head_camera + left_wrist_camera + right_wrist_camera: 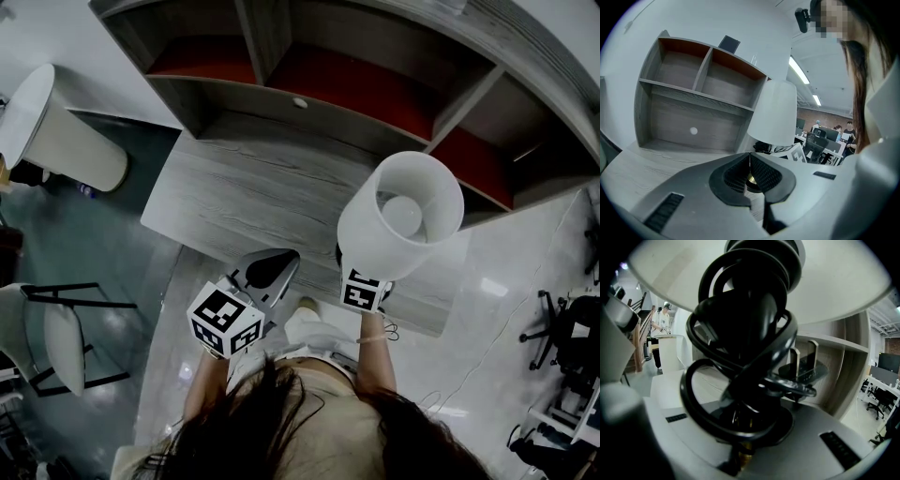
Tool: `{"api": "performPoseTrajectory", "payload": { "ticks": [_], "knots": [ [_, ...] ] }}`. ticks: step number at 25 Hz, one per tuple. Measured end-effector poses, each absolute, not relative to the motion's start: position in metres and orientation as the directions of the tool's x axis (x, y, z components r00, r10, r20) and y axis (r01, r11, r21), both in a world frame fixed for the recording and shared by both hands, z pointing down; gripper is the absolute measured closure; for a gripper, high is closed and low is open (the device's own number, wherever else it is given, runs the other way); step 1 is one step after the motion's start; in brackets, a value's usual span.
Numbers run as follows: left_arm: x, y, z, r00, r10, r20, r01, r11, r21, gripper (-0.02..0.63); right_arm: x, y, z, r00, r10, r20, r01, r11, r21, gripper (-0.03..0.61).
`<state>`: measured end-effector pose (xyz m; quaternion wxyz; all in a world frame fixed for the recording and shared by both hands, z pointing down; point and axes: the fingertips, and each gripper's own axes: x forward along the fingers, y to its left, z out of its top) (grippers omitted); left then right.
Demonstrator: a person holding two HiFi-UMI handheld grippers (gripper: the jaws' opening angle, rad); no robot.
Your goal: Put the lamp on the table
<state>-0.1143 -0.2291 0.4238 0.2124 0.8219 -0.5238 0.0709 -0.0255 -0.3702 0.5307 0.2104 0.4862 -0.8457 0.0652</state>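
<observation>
Right gripper point(746, 430) is clamping the lamp point(400, 216) from below, holding it upright at centre right of the frame. Table point(246, 184) is lying just below and ahead. Left gripper point(750, 174) is idling closed and empty alongside.

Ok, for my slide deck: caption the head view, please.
Right gripper holds a white-shaded lamp at the grey wood-grain table; left gripper shut.

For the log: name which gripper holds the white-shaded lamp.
The right gripper, shut on the white-shaded lamp with black cord wound round its stem; the left gripper is shut and empty.
</observation>
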Motion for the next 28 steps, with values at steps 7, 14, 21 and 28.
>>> {"api": "performPoseTrajectory", "payload": {
  "ticks": [7,14,21,28],
  "knots": [
    [-0.122,-0.229,0.427,0.423,-0.833,0.357,-0.899,-0.337,0.28,0.601,-0.035,-0.379,0.536,-0.445,-0.792,0.419,-0.851,0.52,0.079,0.548],
    [-0.13,-0.229,0.432,0.411,-0.831,0.374,-0.904,-0.319,0.285,0.601,-0.045,-0.385,0.543,-0.448,-0.79,0.419,-0.845,0.528,0.092,0.548],
    [-0.132,-0.225,0.44,0.404,-0.817,0.411,-0.909,-0.309,0.28,0.601,-0.048,-0.392,0.552,-0.452,-0.79,0.414,-0.845,0.528,0.085,0.548],
    [-0.131,-0.224,0.443,0.397,-0.808,0.436,-0.913,-0.3,0.276,0.601,-0.054,-0.393,0.558,-0.467,-0.783,0.411,-0.839,0.539,0.075,0.548]
  ]
}}
